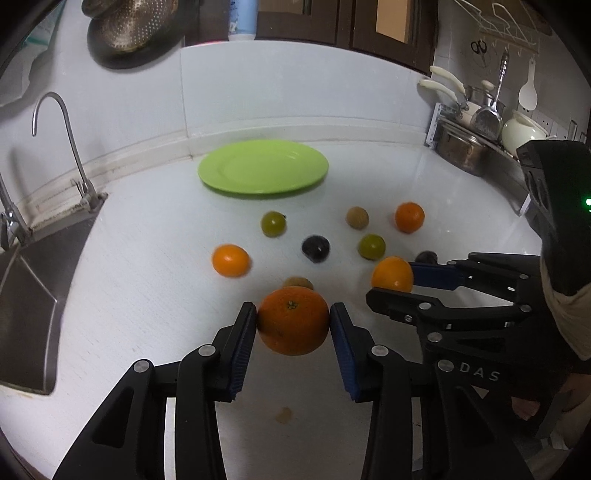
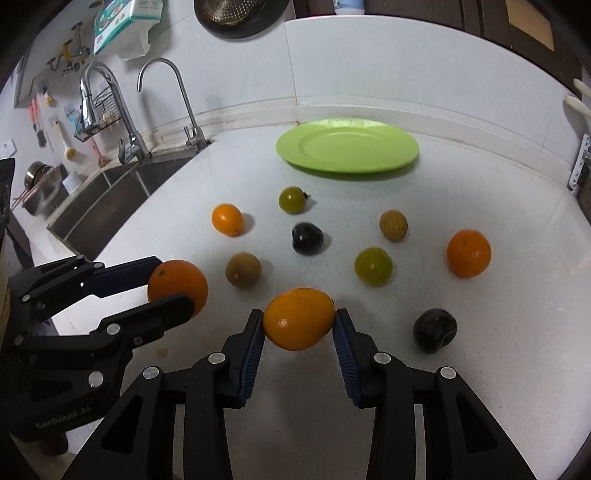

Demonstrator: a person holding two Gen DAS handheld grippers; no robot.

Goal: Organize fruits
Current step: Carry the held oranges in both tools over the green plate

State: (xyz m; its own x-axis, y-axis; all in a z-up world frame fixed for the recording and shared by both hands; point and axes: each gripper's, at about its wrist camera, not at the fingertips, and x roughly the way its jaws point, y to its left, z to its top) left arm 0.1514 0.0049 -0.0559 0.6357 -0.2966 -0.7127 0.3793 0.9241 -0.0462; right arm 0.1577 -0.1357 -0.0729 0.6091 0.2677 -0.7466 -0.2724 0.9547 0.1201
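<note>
My left gripper (image 1: 293, 317) is shut on a large orange (image 1: 293, 321), held just above the white counter; it also shows in the right wrist view (image 2: 177, 286). My right gripper (image 2: 299, 321) is shut on a smaller orange (image 2: 299, 319), seen in the left wrist view too (image 1: 392, 275). A green plate (image 1: 263, 167) lies empty at the back of the counter (image 2: 347, 146). Loose on the counter lie two more oranges (image 2: 227, 219) (image 2: 468, 253), two green fruits (image 2: 292, 199) (image 2: 373, 266), two dark plums (image 2: 307, 238) (image 2: 434, 330) and two brown longans (image 2: 243, 269) (image 2: 393, 225).
A steel sink (image 1: 22, 295) with taps (image 1: 70, 147) lies to the left. A dish rack with pots (image 1: 476, 140) stands at the right. A colander (image 1: 129, 26) hangs on the back wall.
</note>
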